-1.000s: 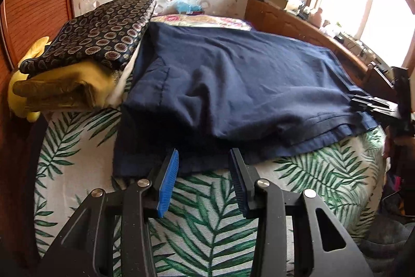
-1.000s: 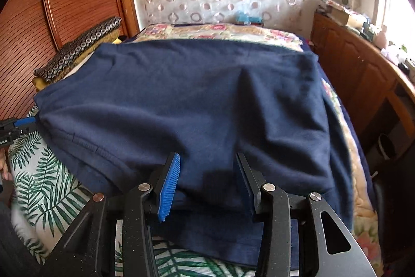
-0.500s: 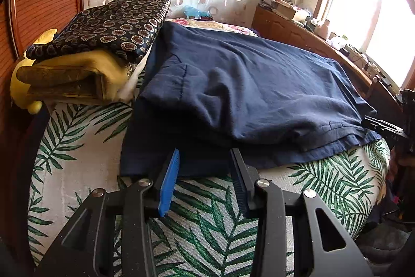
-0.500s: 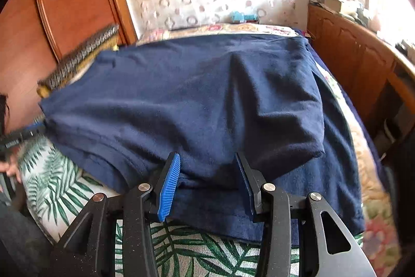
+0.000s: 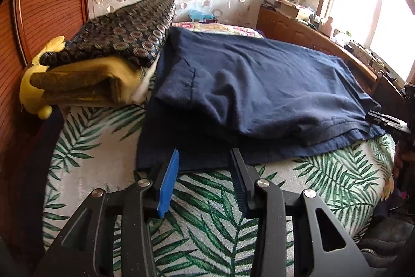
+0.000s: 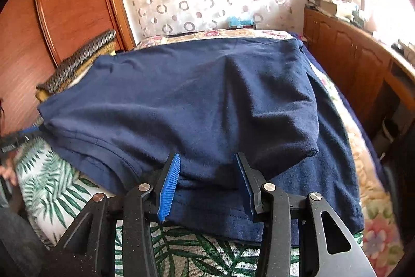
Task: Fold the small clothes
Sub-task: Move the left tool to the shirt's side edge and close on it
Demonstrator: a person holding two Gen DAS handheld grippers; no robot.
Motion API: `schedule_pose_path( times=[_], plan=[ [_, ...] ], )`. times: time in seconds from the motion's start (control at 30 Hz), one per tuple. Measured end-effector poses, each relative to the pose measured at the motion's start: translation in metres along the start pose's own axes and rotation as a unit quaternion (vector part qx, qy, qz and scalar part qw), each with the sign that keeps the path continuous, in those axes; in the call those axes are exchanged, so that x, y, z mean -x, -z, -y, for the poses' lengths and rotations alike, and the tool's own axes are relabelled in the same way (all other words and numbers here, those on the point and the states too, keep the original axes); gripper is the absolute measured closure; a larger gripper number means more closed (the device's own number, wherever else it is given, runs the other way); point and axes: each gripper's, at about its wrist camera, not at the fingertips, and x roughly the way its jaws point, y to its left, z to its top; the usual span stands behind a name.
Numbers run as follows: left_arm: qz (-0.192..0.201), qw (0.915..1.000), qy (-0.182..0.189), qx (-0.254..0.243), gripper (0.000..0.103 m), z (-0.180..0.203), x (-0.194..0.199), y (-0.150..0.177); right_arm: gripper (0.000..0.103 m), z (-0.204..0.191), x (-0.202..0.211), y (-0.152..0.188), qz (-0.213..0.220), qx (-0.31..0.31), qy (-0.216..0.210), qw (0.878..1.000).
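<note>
Both the left tongs (image 5: 205, 160) and the right tongs (image 6: 208, 164) point downward, jaws parted, gripping nothing.

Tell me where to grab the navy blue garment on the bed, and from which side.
Grip the navy blue garment at its near hem, coming in low from the bed's near edge. That hem lies flat and exposed on the palm-leaf bedspread; the folded layer above bulges.

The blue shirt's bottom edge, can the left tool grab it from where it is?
Probably yes. The left tool sits with open jaws right at the blue shirt hem, which lies flat on the leafy bedspread. Nothing lies between them.
</note>
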Motion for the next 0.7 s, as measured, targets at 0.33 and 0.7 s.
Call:
schedule_pose_path(
  times=[0.33, 0.7],
  plan=[
    [0.021, 0.9997, -0.008, 0.015, 0.034, -0.021, 0.007, -0.034, 0.048, -0.014, 0.0, -0.006, -0.012, 0.027, 0.009, 1.0],
    [-0.034, 0.9987, -0.003, 0.039, 0.021, -0.031, -0.035, -0.043, 0.044, -0.018, -0.001, -0.009, -0.017, 0.042, 0.016, 0.999]
  ],
)
